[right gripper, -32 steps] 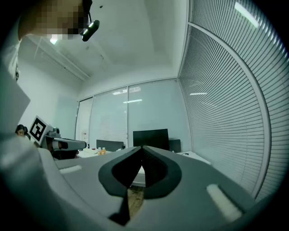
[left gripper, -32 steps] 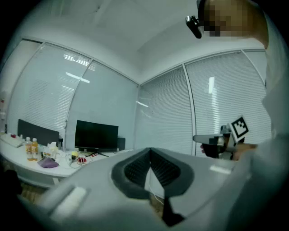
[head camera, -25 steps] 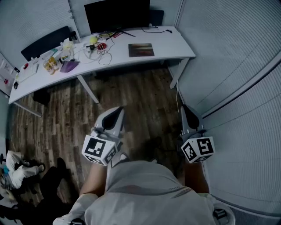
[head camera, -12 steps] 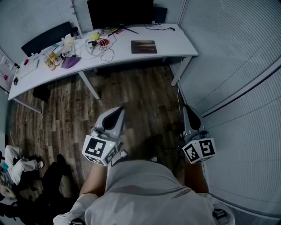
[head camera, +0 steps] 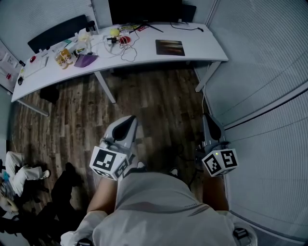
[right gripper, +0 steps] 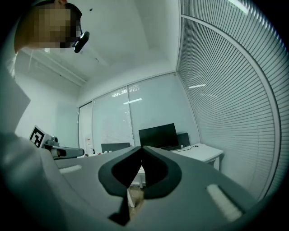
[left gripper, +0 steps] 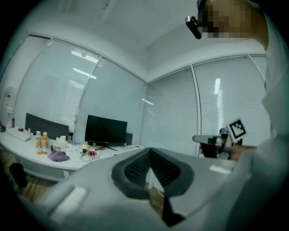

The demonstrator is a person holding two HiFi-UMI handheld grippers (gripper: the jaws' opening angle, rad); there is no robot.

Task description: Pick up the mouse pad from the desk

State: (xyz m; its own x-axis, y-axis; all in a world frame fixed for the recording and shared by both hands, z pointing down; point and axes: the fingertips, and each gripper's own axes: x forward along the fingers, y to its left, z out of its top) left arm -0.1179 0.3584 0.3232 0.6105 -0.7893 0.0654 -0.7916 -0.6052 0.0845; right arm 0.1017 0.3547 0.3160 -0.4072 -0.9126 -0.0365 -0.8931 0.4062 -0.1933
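The mouse pad [head camera: 170,47], a dark rectangle with a streaked print, lies flat on the right part of the white desk [head camera: 204,45], far ahead of both grippers. My left gripper [head camera: 129,120] and right gripper [head camera: 208,118] are held level over the wooden floor, pointing toward the desk, both shut and empty. In the left gripper view the jaws [left gripper: 150,151] meet at the tip, with the desk [left gripper: 27,149] beyond. In the right gripper view the jaws [right gripper: 142,148] are likewise together.
A black monitor [head camera: 144,10] stands at the desk's back. Bottles [head camera: 64,56], a purple cloth [head camera: 85,60] and cables [head camera: 126,48] clutter the desk's left half. A black chair [head camera: 60,31] sits behind it. Blind-covered glass walls [head camera: 269,72] run along the right.
The desk and mouse pad have shifted right and slightly down in the head view as I move toward them. Both grippers stay shut, side by side.
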